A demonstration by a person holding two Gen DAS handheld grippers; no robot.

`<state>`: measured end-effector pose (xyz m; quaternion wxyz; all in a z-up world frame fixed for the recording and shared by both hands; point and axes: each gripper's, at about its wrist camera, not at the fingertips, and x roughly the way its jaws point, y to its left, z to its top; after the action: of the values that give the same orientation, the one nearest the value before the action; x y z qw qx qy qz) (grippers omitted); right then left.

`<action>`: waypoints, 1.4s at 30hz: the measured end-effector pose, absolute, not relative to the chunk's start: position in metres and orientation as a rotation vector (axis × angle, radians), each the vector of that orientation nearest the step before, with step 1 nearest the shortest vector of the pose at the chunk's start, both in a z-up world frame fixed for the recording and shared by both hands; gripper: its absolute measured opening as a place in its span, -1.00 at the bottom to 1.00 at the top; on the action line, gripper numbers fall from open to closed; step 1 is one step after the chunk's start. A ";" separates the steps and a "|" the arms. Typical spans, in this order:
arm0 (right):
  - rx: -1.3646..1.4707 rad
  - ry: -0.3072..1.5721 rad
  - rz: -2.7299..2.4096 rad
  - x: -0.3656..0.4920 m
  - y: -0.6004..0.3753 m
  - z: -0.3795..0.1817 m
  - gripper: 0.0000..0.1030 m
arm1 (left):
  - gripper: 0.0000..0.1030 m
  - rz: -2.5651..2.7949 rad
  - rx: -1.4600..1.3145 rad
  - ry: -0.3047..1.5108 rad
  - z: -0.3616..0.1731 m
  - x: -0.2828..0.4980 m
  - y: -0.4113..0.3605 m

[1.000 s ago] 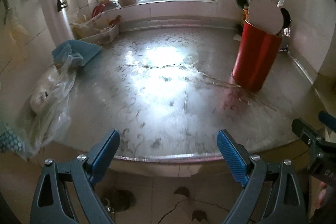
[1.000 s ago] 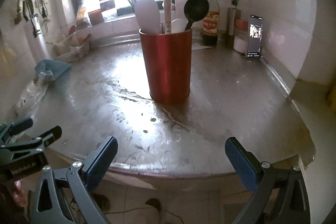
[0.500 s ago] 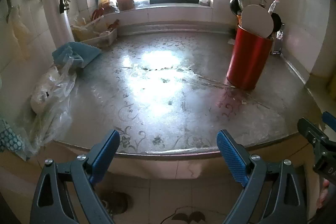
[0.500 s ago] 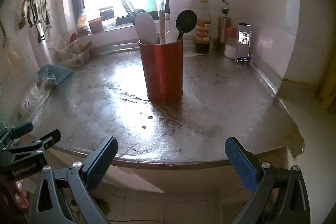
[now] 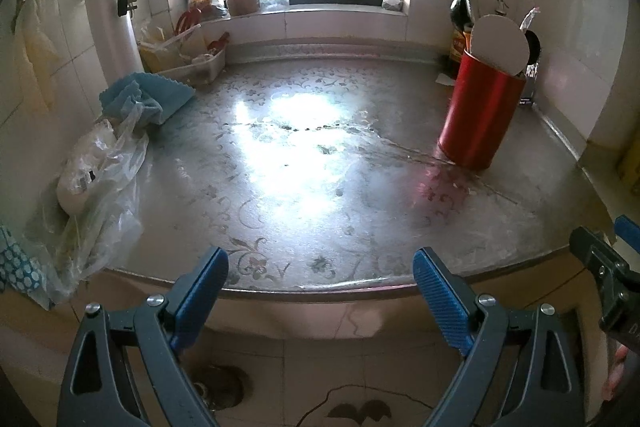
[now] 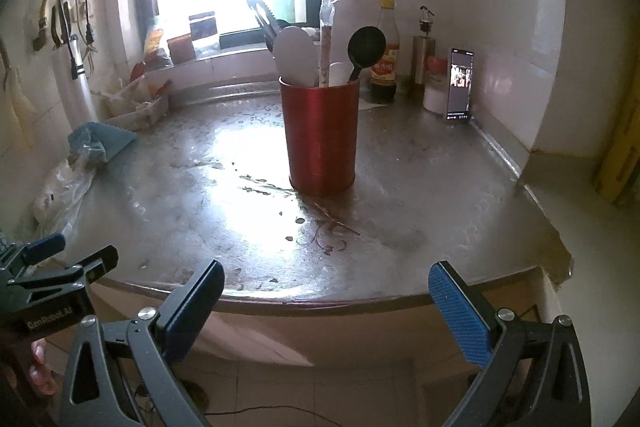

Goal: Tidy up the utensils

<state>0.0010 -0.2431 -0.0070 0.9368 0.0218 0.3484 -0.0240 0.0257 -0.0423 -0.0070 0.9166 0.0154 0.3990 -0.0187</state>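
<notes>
Gaping wide, both claws, gripping nothing; left gripper hanging off the front edge of the countertop, blue pads spread far apart over the floor tiles, touching nothing; right gripper likewise splayed fully, held short of the counter's curved lip, empty between its pads; each showing at the margin of the other's view, the right one at the far right of the left camera, the left one at the far left of the right camera; fingertips of a hand peeking under the left tool.

Standing upright toward the right rear of the counter, well apart from both claws: red utensil holder, already carrying a white spatula, a black ladle, tongs and a wrapped stick-like item; sitting behind it near the wall, a dark sauce bottle, a metal oil dispenser and a propped phone; lying along the left side, a blue cloth and a crumpled plastic bag; glaring from the window across the bare middle of the counter.
</notes>
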 end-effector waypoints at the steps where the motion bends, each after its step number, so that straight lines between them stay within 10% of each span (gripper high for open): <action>1: 0.046 0.711 -0.050 0.001 -0.243 -0.007 1.00 | 0.82 -0.038 0.031 0.820 -0.007 0.026 -0.042; 42: 0.043 0.718 -0.042 0.012 -0.254 -0.010 1.00 | 0.82 -0.028 0.032 0.831 -0.009 0.031 -0.049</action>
<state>0.0123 -0.2535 -0.0100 0.9359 0.0209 0.3511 -0.0208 0.0307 -0.0493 -0.0094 0.9146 0.0153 0.4038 -0.0137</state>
